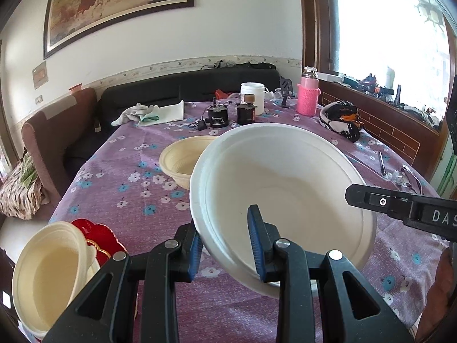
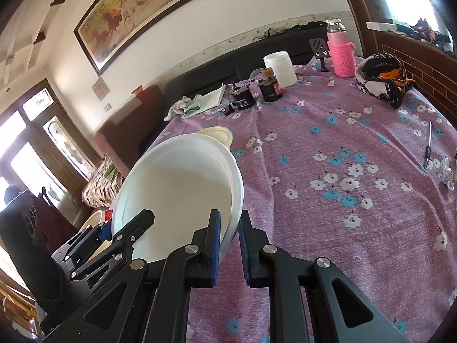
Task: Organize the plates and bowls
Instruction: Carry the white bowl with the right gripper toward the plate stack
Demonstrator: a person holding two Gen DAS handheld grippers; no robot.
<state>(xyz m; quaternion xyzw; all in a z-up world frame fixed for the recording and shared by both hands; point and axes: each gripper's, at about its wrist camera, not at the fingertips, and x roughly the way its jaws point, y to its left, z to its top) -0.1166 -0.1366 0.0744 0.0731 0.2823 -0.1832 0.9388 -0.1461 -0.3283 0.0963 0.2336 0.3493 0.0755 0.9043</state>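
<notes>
A large white bowl [image 1: 285,188] is held tilted above the purple floral tablecloth [image 1: 128,194]. My left gripper [image 1: 225,240] is shut on its near rim, one blue pad inside and one outside. My right gripper [image 2: 230,243] straddles the bowl's [image 2: 177,197] right rim, and its pads stand slightly apart from the wall. Its tip shows in the left wrist view [image 1: 380,201]. A cream bowl [image 1: 182,157] stands on the table behind. A cream bowl [image 1: 48,274] lies on a red plate [image 1: 100,237] at the near left.
At the far end stand a white jar [image 1: 252,97], a pink bottle [image 1: 308,97], black jars [image 1: 218,117], cloths [image 1: 151,113] and a patterned cap [image 1: 341,120]. A pen [image 2: 428,148] lies at the right edge. A sofa [image 1: 171,91] lines the far side.
</notes>
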